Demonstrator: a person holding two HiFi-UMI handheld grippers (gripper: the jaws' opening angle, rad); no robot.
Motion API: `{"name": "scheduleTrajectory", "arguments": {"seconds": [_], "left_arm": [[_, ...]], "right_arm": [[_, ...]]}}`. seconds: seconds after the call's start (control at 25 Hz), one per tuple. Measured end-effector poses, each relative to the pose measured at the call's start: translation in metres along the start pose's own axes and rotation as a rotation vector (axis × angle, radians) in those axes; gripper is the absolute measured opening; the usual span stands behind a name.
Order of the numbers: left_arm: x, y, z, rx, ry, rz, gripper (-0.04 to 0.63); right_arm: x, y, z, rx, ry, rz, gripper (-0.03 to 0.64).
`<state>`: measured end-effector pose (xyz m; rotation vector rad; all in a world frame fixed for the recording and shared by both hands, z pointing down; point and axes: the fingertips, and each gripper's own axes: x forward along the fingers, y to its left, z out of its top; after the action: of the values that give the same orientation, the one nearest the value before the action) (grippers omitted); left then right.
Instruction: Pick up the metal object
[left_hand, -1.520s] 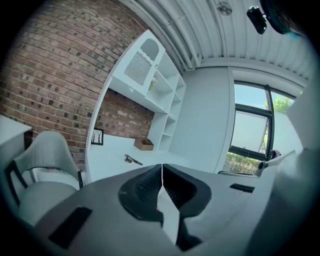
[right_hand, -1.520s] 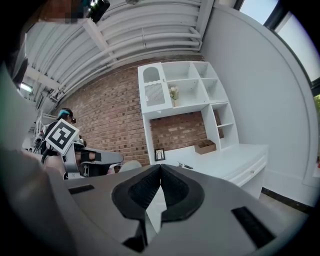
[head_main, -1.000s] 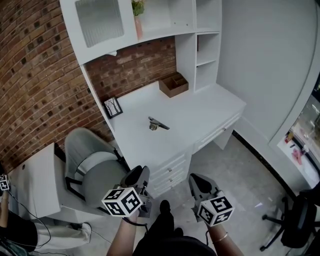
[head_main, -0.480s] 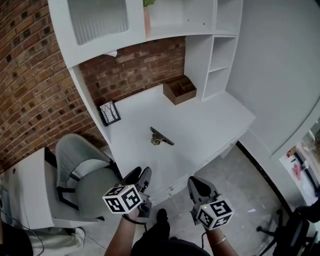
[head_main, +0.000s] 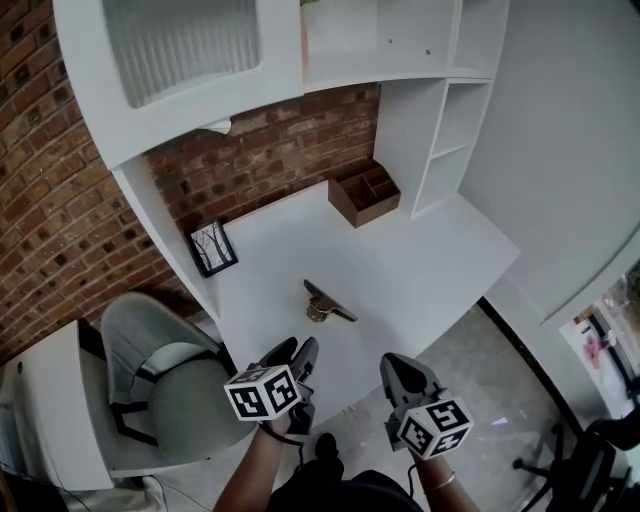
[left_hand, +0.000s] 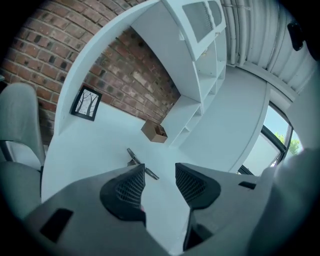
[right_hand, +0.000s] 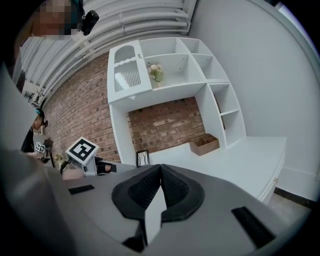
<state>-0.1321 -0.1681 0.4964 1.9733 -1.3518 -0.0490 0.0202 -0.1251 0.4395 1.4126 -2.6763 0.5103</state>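
Note:
The metal object, a small brass-coloured knob with a dark flat bar, lies on the white desk near its front edge. The left gripper view shows the metal object just beyond the left jaw tip. My left gripper hovers short of the desk edge, a little in front of the object; its jaws have just been opening and stand open with nothing between them. My right gripper is beside it to the right, off the desk. In the right gripper view, the right gripper is shut on nothing.
A brown wooden organiser stands at the back of the desk under white shelves. A small framed picture leans at the back left by the brick wall. A grey chair sits left of the desk.
Both grippers have moved forward toward the desk's front edge, and the desk and metal object now appear closer. The left jaws stand wider apart than before.

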Motion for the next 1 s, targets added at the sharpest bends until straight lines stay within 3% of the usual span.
{"name": "scheduleTrajectory", "arguments": {"seconds": [0.24, 0.4, 1.0], "left_arm": [[0.034, 0.010, 0.002, -0.024, 0.053, -0.013, 0.176], [0.054, 0.019, 0.000, -0.017, 0.079, 0.019, 0.176], [0.129, 0.058, -0.005, -0.202, 0.117, 0.192, 0.176]], "right_arm": [[0.019, -0.007, 0.012, -0.027, 0.001, -0.023, 0.005], [0.031, -0.018, 0.017, -0.029, 0.003, -0.024, 0.005], [0.090, -0.078, 0.022, 0.017, 0.056, 0.064, 0.006]]}}
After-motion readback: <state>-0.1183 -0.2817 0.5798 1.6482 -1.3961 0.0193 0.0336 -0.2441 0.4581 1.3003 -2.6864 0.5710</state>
